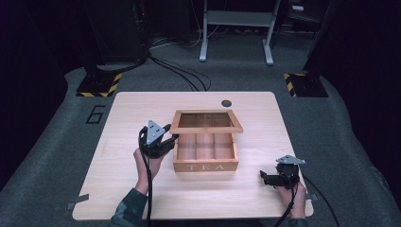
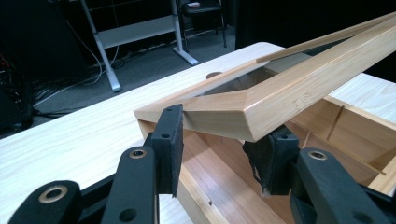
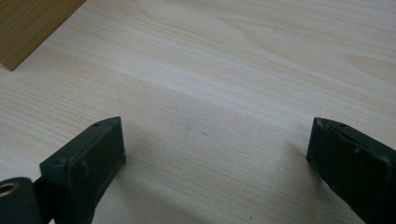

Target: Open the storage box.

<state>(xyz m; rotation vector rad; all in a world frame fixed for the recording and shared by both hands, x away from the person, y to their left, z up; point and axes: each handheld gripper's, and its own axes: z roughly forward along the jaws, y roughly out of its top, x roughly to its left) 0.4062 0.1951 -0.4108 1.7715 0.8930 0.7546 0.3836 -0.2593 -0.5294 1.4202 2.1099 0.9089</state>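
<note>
The left tongs [image 2: 219,154] pinch the near corner of the lid [image 2: 261,100] of the wooden tea box [image 1: 205,152] — the lid is tilted up, lifted off the box at that corner. The right tongs [image 3: 215,154] are spread wide with nothing between them, low over the bare counter [image 3: 224,70] — well apart from the box, which sits in the middle of the counter.

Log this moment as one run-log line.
left gripper: shut on lid corner | lid: half-raised above tea box | right gripper: open, over table
</note>
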